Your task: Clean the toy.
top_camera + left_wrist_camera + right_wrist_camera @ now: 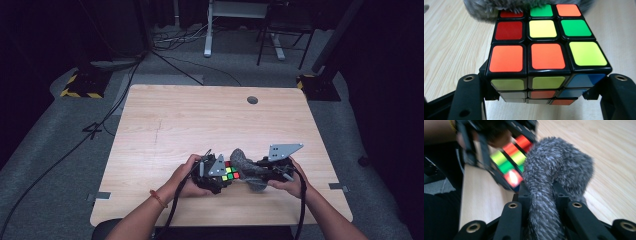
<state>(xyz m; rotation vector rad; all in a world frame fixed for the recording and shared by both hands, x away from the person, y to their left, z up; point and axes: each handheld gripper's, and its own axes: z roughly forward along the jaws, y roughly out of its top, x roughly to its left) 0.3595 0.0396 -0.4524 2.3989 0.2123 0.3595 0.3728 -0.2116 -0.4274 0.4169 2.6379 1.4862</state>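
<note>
Currently: puzzle cube (541, 47), scrambled, clamped in left gripper (214, 175) near front edge of surface (200, 120), steadied for wiping. Right gripper (267, 170) pinches grey fuzzy cloth (554, 180) (duster-like), pressed vs. cube's far side, prob. to clean it.

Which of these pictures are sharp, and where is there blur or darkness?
High view: table lit, surroundings dark. Left gripper view: puzzle cube sharp, with the grey fluffy cloth soft behind it. Right gripper view: cloth fairly sharp, cube blurred.
</note>
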